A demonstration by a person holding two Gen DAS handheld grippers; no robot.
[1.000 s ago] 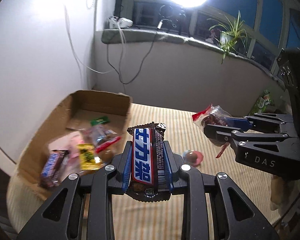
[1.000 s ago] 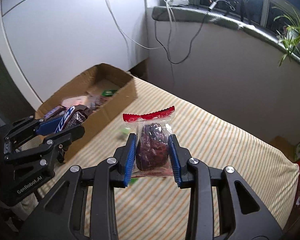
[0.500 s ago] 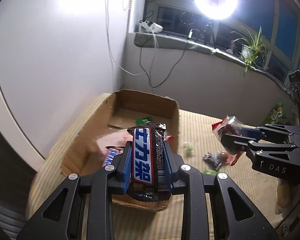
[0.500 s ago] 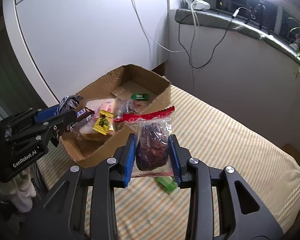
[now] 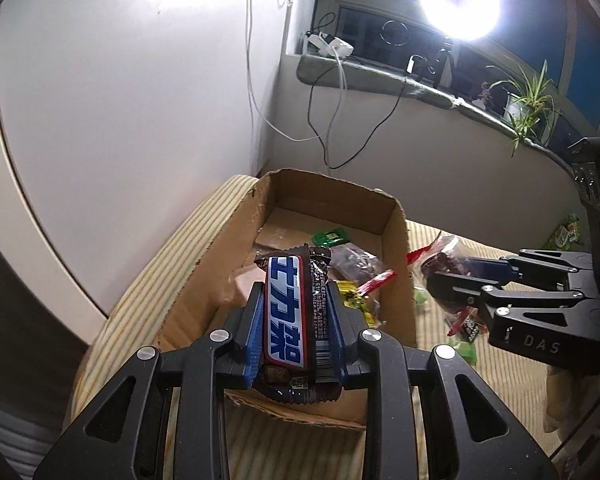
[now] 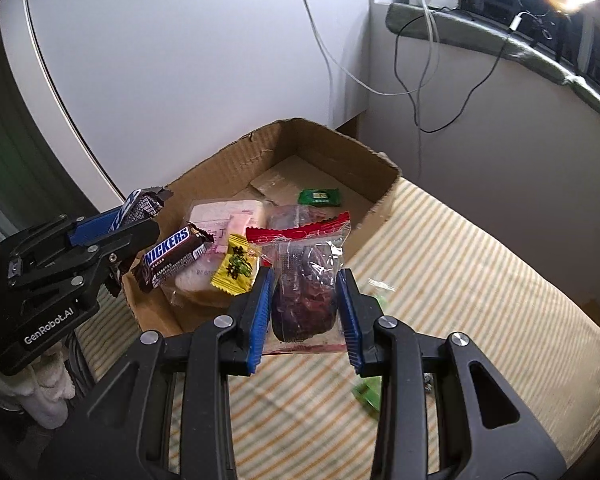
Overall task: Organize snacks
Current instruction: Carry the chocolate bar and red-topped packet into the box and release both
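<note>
Snickers bar (image 5: 286, 312) sits clamped in the left tool (image 5: 296, 316); right tool (image 6: 305, 304) grips a clear dried-fruit packet (image 6: 306, 280).

- White Chinese characters, "士力架", run along the blue band of the chocolate bar (image 5: 286, 314) clamped in the left gripper (image 5: 296, 320)
- "SNICKERS", its first letter hidden, shows on a second bar (image 6: 172, 256) in the cardboard box (image 6: 340, 148)
- "GenRobot.AI" is printed on the left gripper's body
- "DAS" marks the right gripper (image 5: 440, 284)
- Green characters on a yellow candy wrapper (image 6: 236, 266) are too blurred to read
</note>
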